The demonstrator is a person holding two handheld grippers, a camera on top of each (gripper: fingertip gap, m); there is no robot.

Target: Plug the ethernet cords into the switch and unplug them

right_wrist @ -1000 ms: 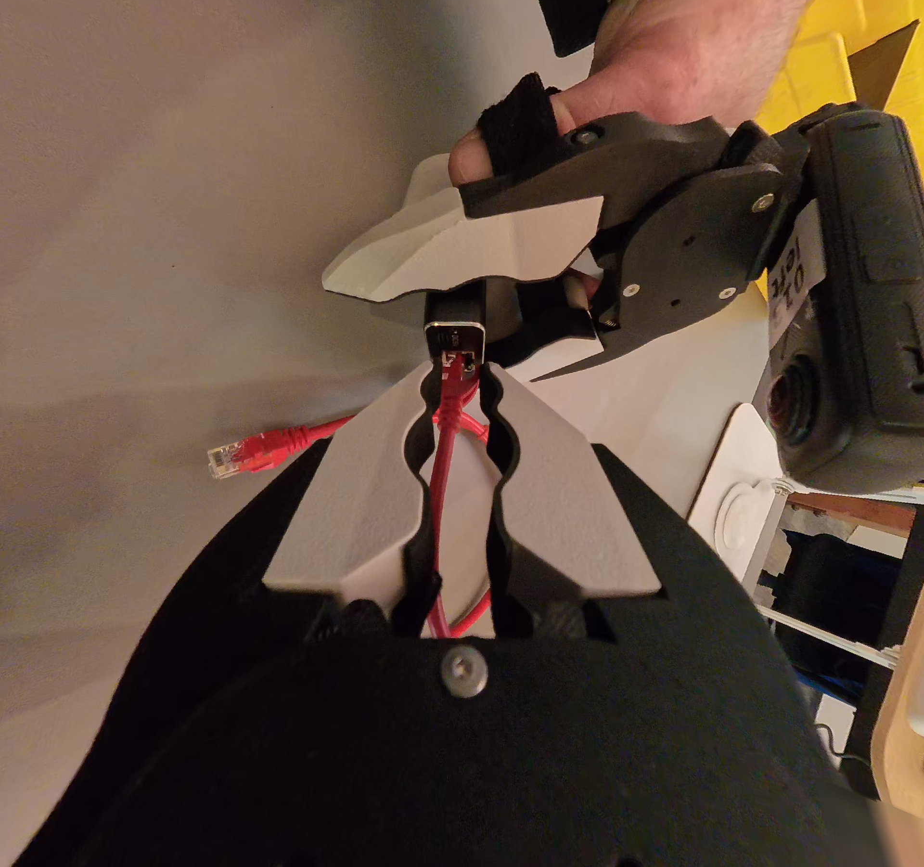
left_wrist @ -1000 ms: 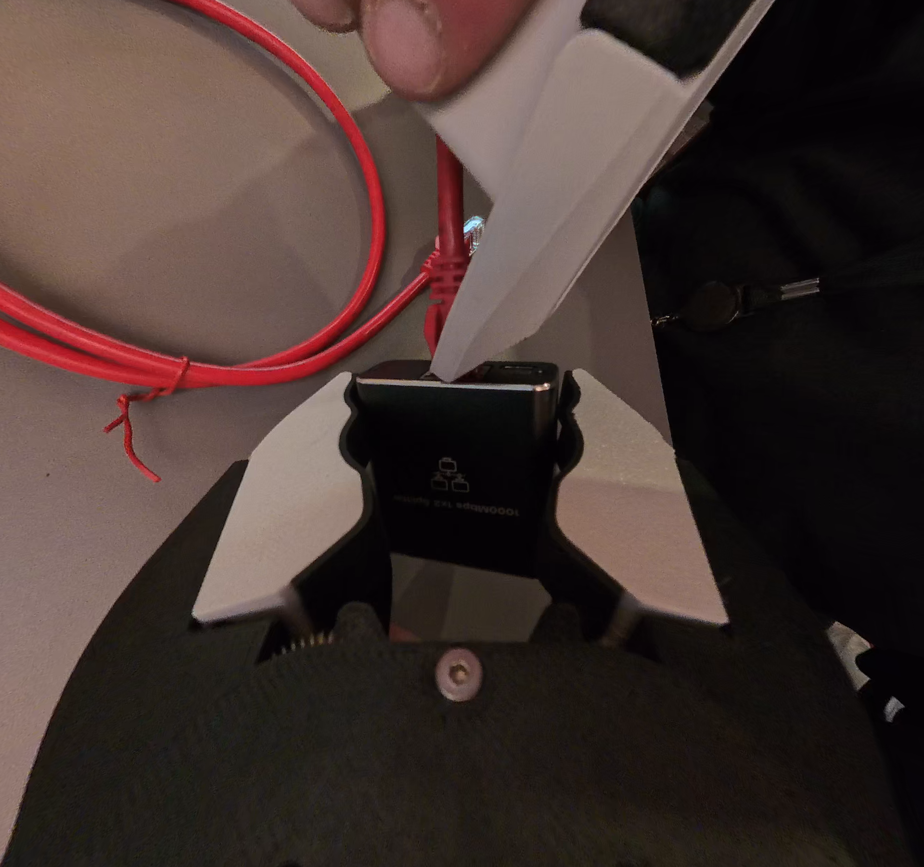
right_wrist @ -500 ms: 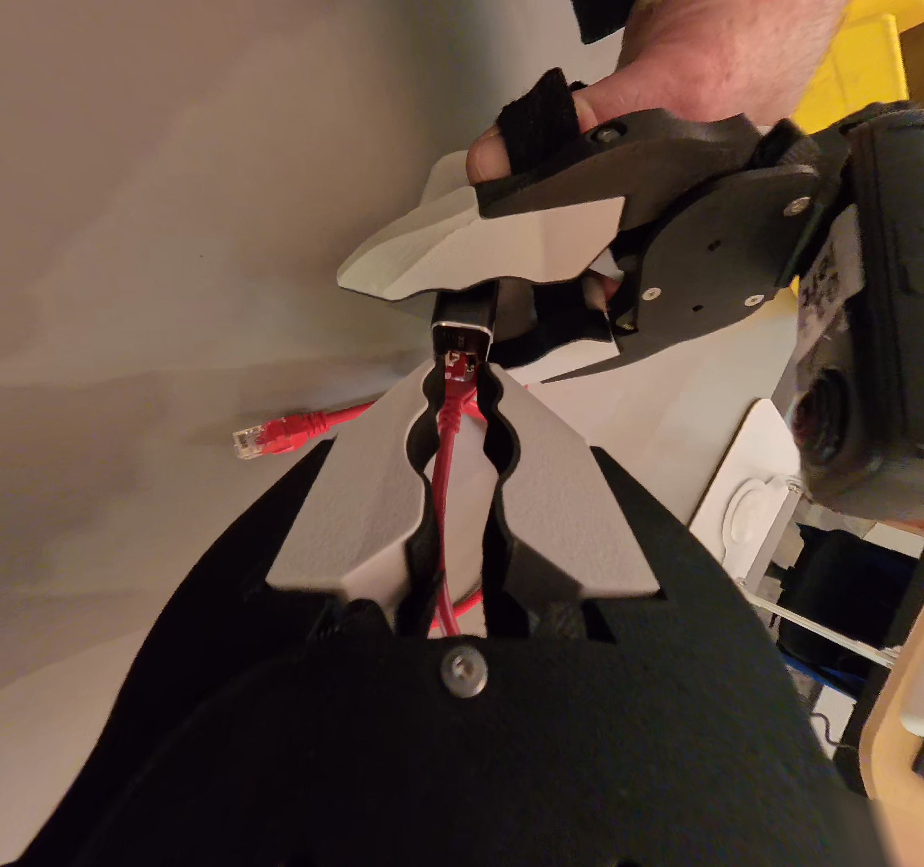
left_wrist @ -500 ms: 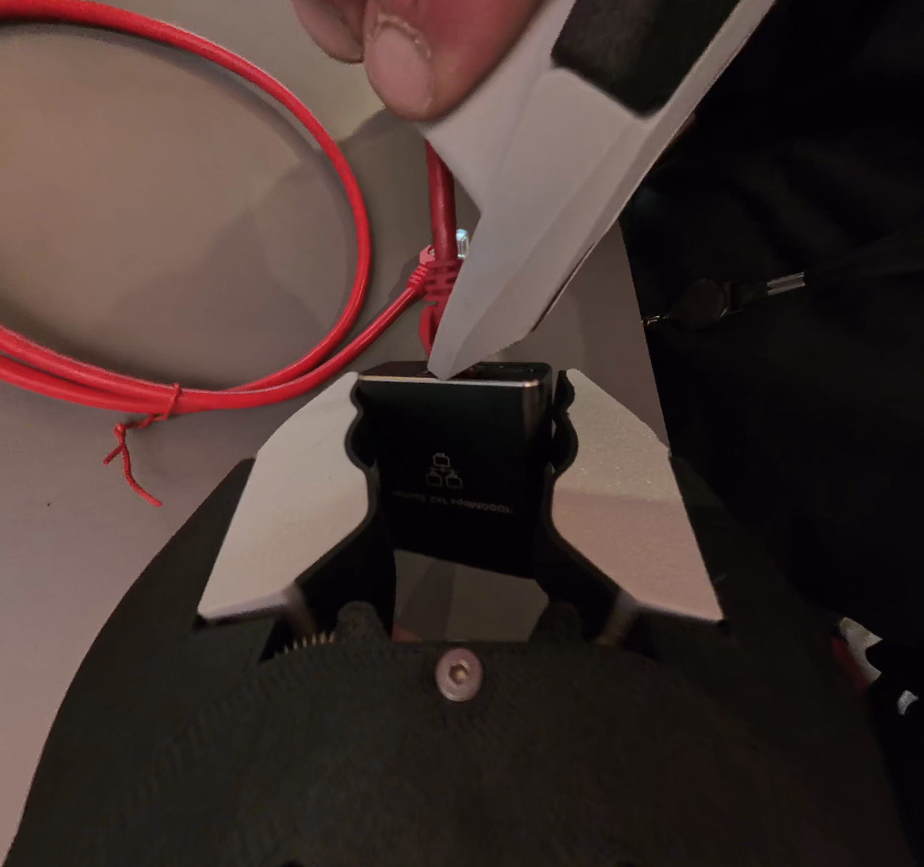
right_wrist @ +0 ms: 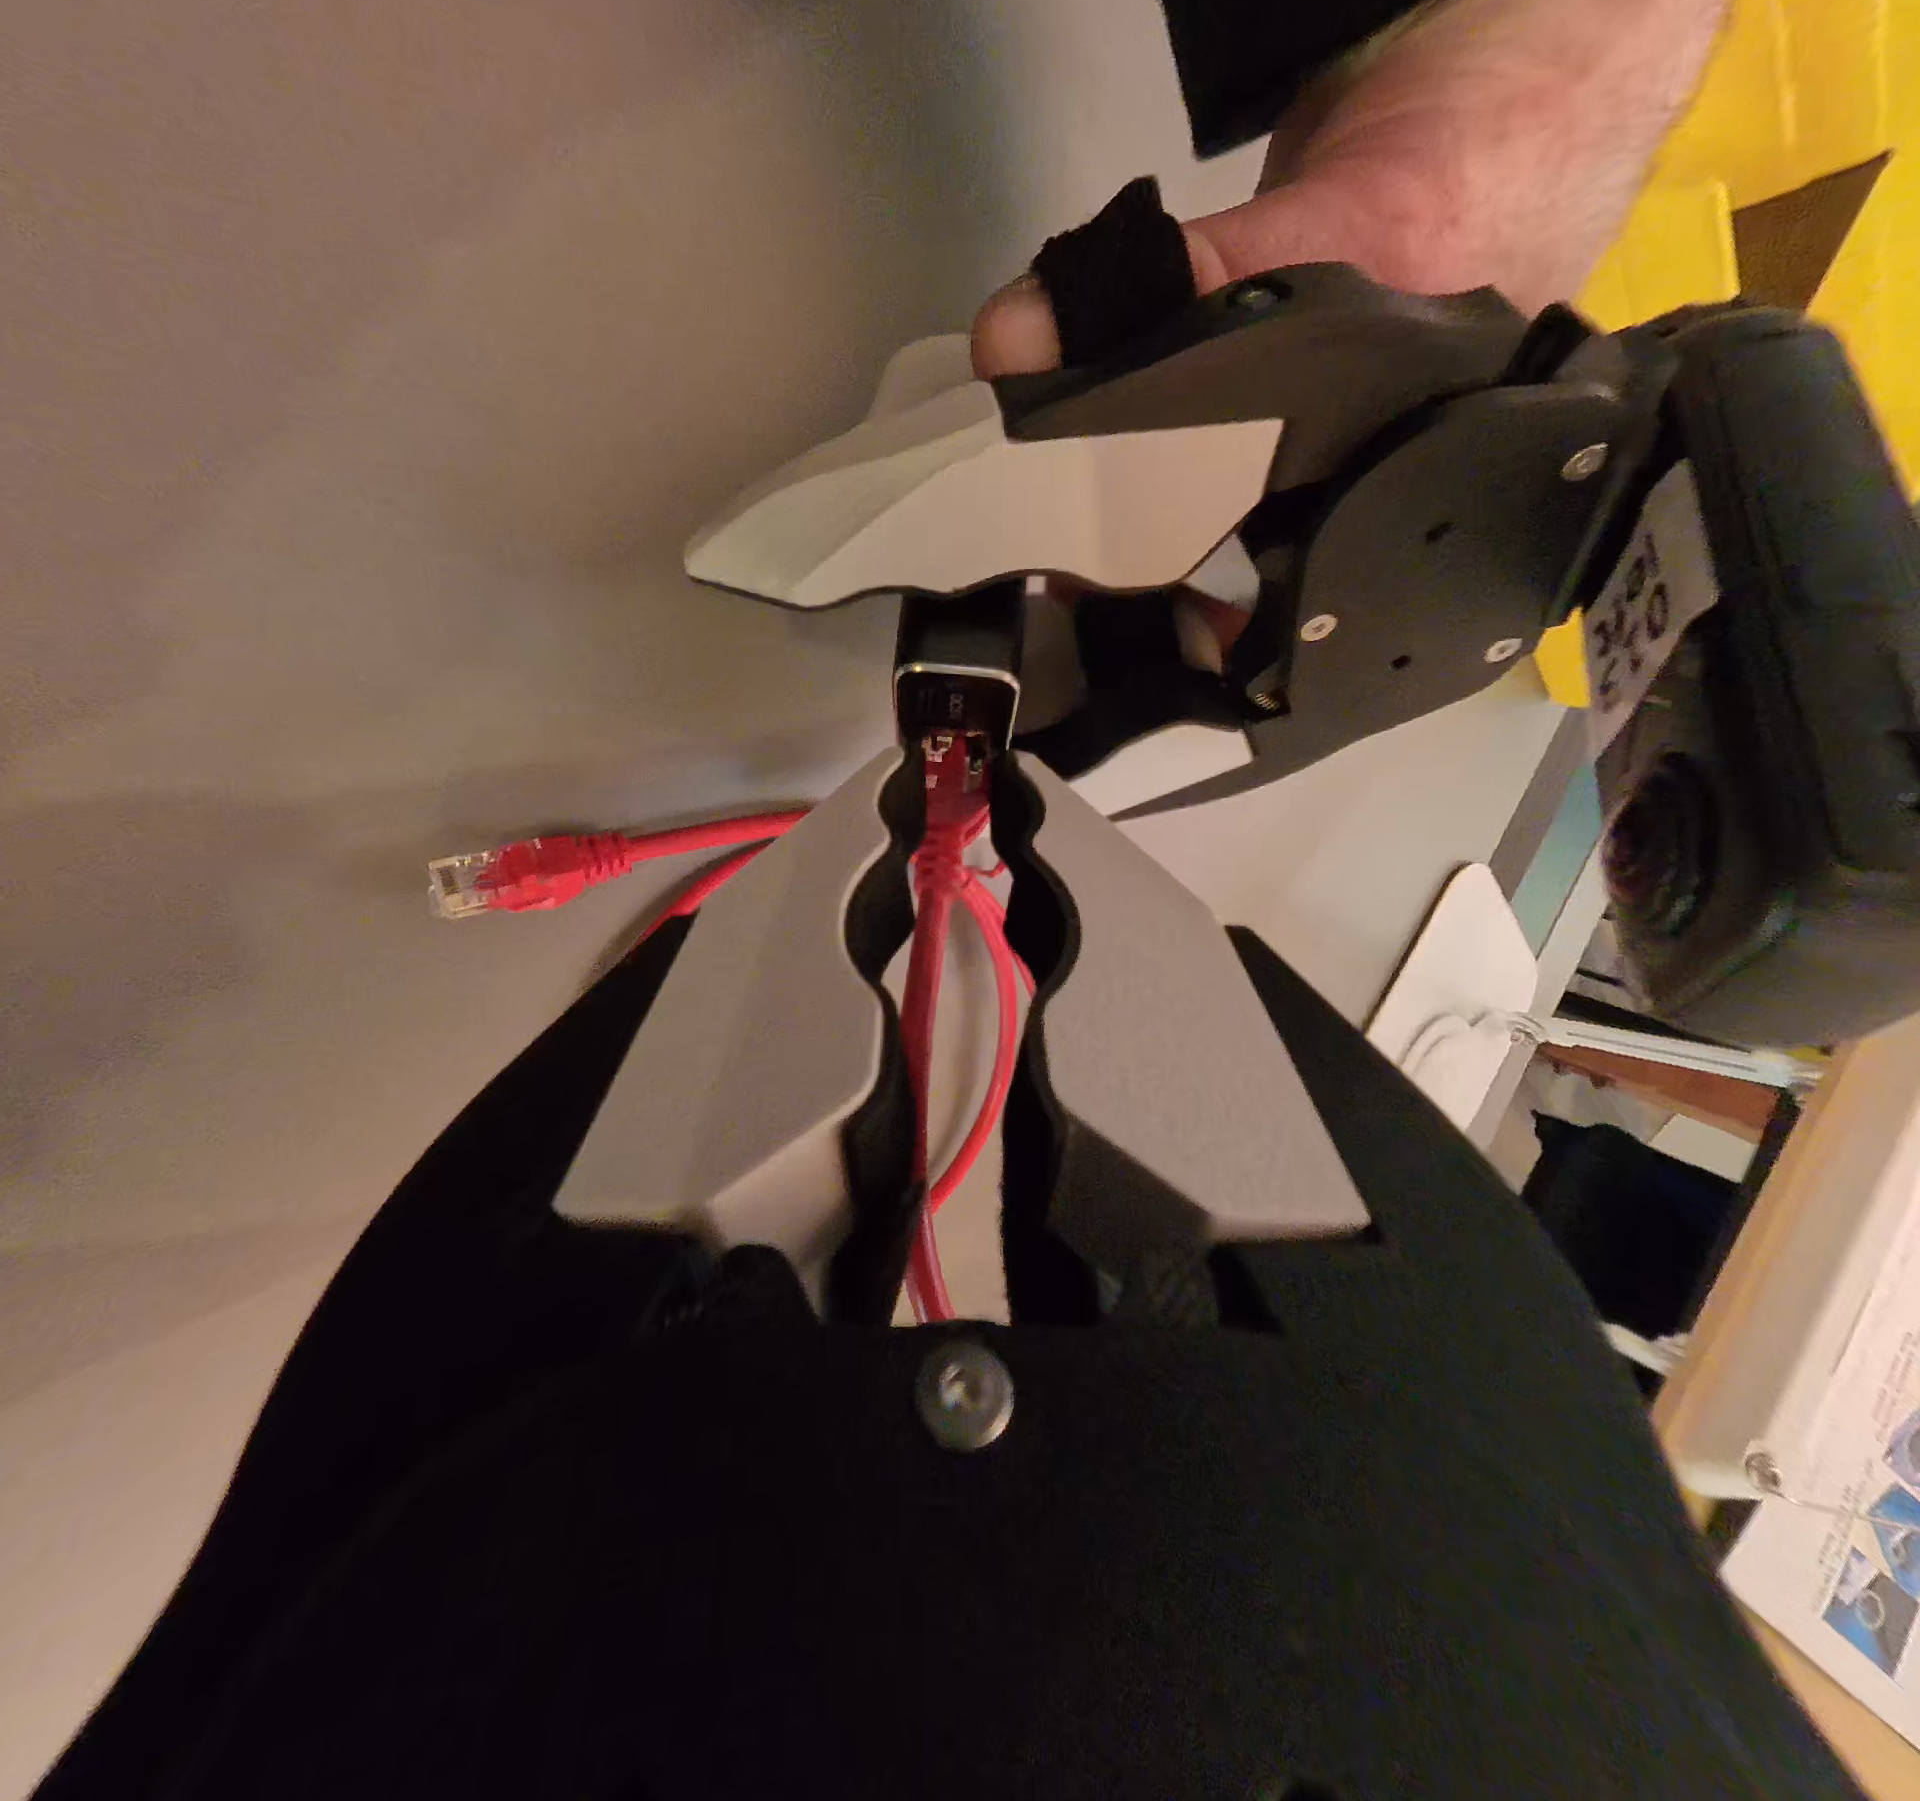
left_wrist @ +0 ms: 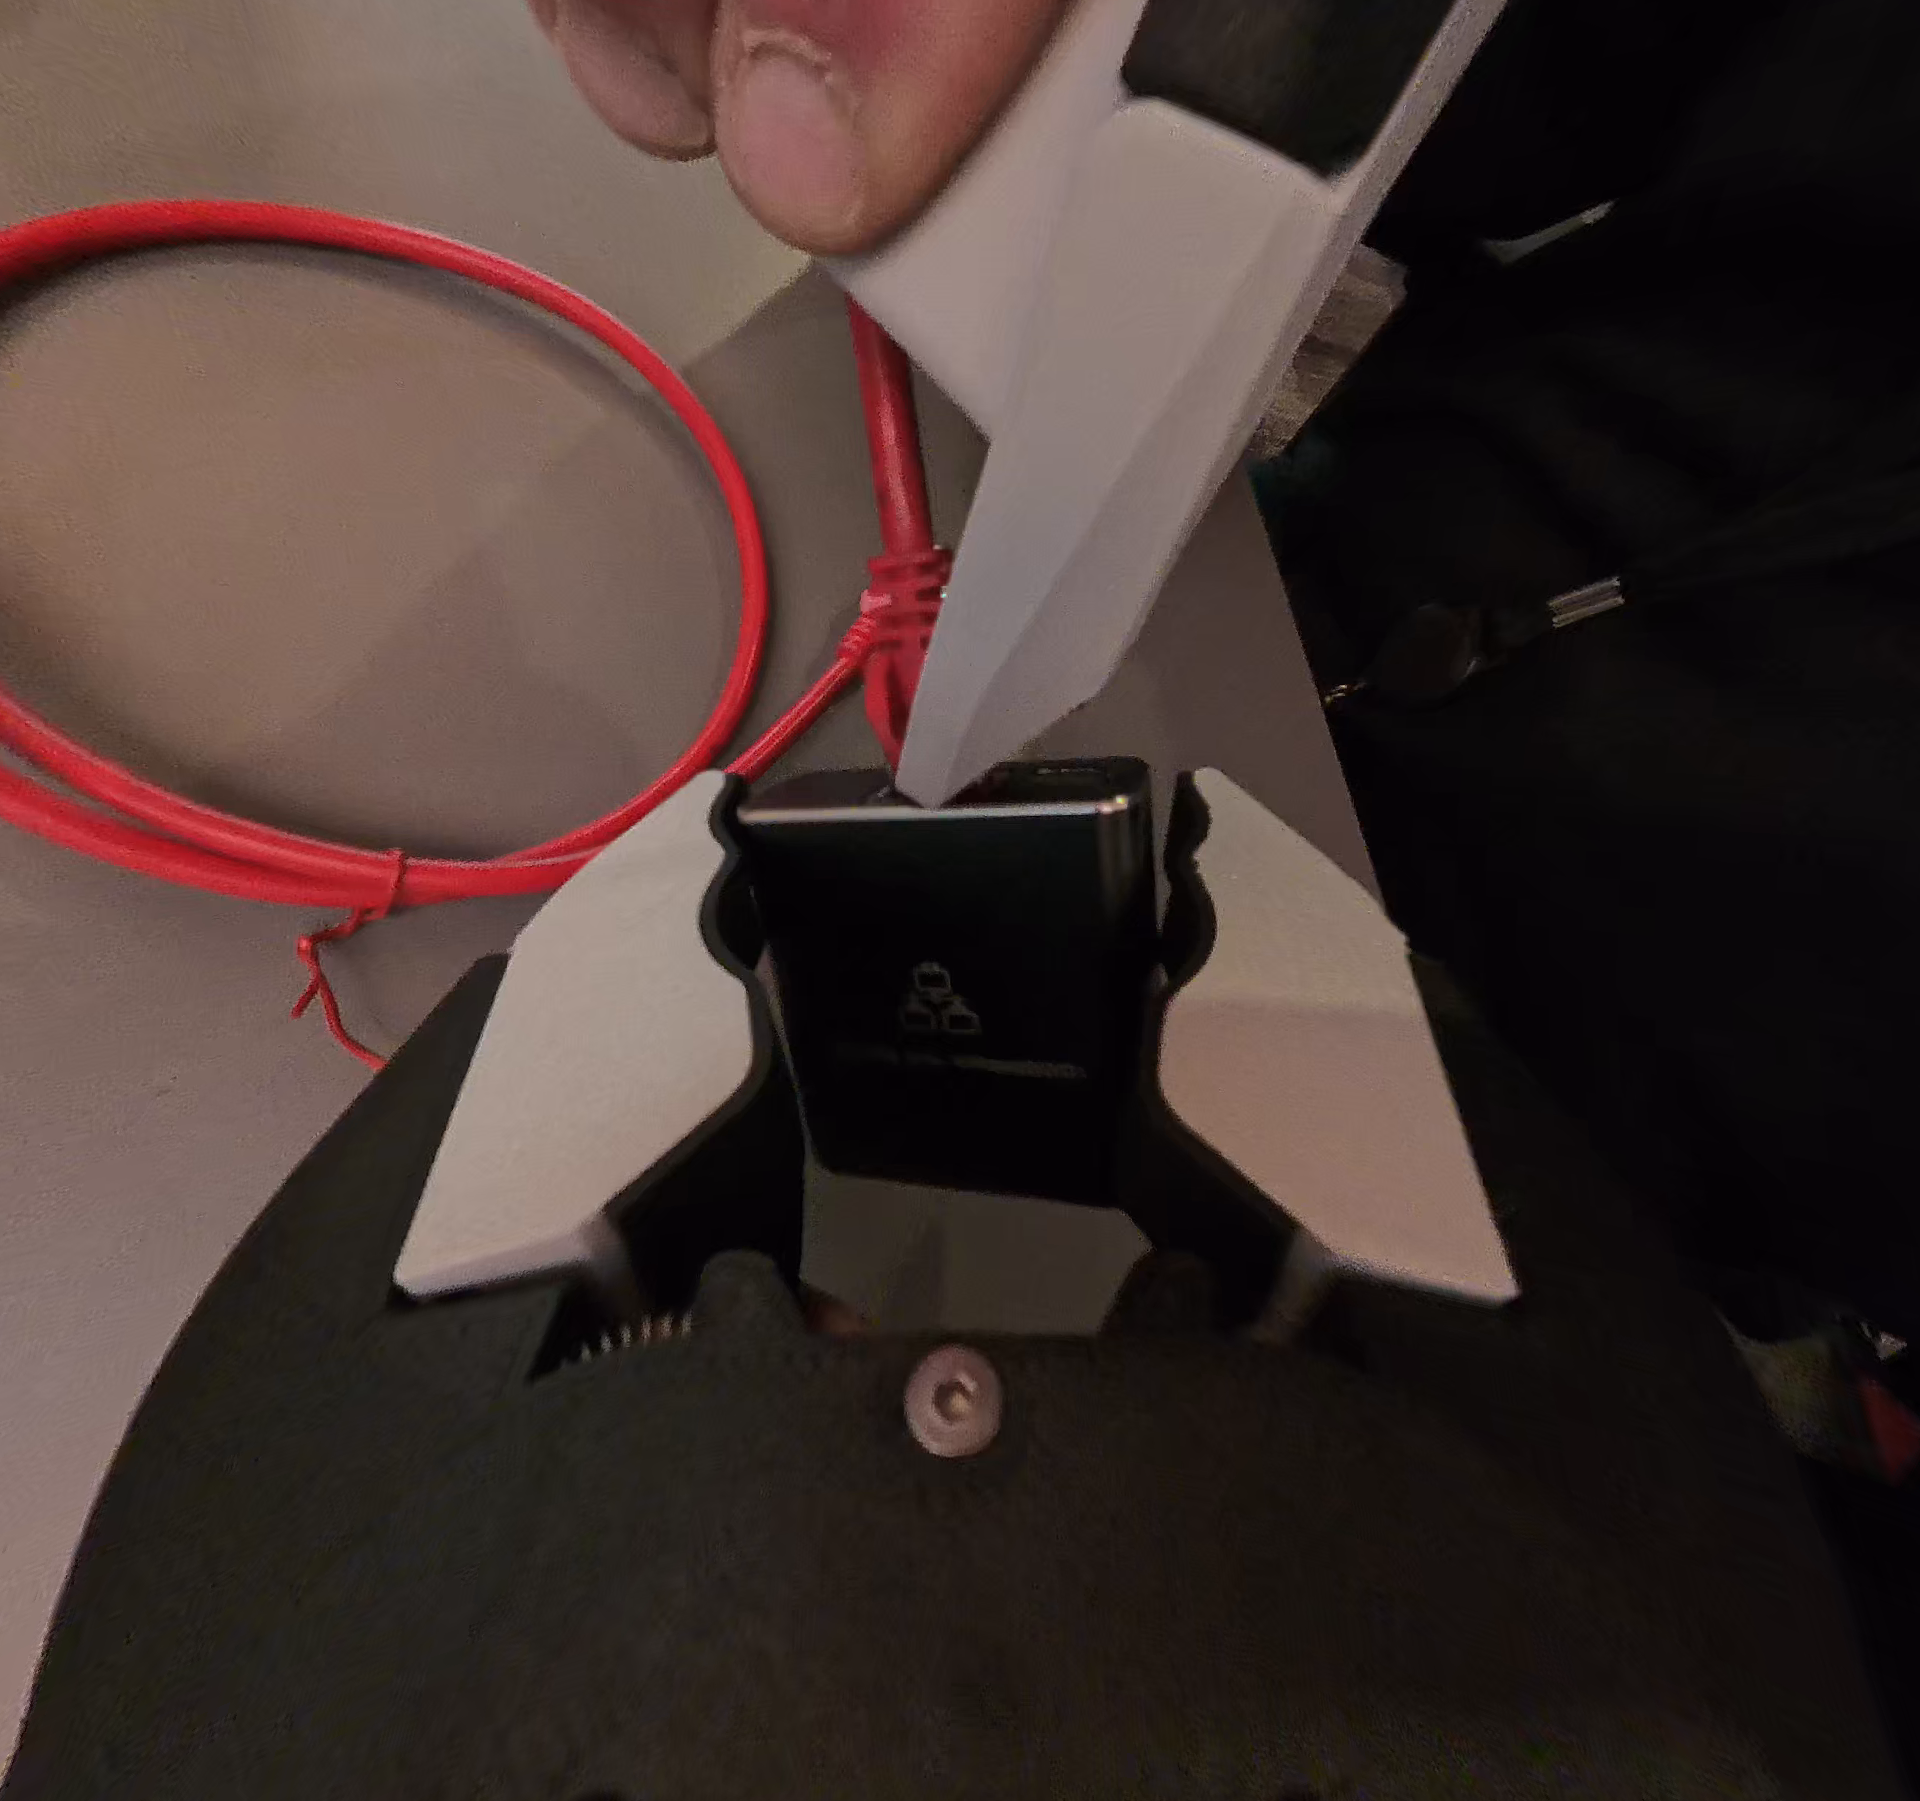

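My left gripper (left_wrist: 956, 795) is shut on a small black switch (left_wrist: 951, 972) and holds it by its sides above the grey table. My right gripper (right_wrist: 956, 764) is shut on the red ethernet plug (right_wrist: 948, 777), which sits in the switch's port (right_wrist: 956, 707). One of its white fingers (left_wrist: 1039, 556) hides the plug in the left wrist view. The red cord (left_wrist: 891, 442) runs back from the plug into a tied coil (left_wrist: 582, 317) on the table. The cord's other plug (right_wrist: 488, 878) lies free on the table. The left gripper (right_wrist: 987, 536) and the hand (right_wrist: 1455, 141) holding it show in the right wrist view.
The table's edge (left_wrist: 1288, 588) runs just right of the switch, with a person's dark clothing and a badge reel (left_wrist: 1444, 650) beyond it. A yellow box (right_wrist: 1818, 89), a white stand (right_wrist: 1455, 1003) and a printed carton (right_wrist: 1818, 1439) stand to the right. Both grippers' tips are close together, under 4 cm apart. My left tips are roughly 15 cm from the badge reel (left_wrist: 1444, 650).
Both grippers keep their hold and the plug stays in the port. The coil sits lower in the left wrist view, so the joined grippers have shifted slightly over the table.
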